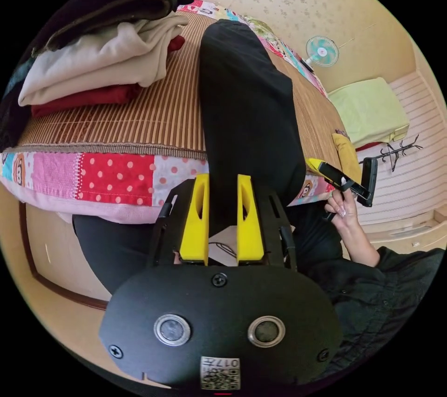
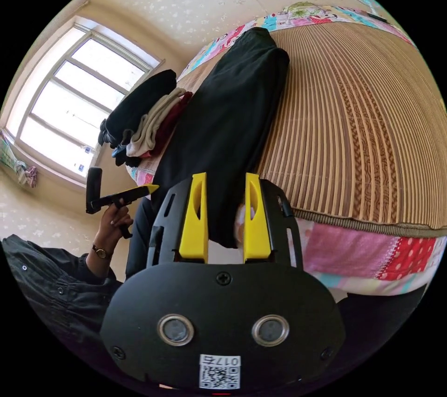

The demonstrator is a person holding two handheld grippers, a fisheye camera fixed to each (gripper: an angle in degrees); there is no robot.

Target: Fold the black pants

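The black pants lie folded lengthwise in a long strip on a bamboo mat, one end hanging over the bed's near edge. My left gripper is open at that hanging end, with black cloth showing between its yellow jaws. In the right gripper view the pants run away from me, and my right gripper is open at the same end. A hand holds the right gripper just past the pants' side. The left gripper is held beside the bed's edge.
A pile of folded clothes sits on the mat next to the pants, also seen as a pile near the window. A patchwork quilt edges the bed. A fan and a yellow-green cushion lie beyond.
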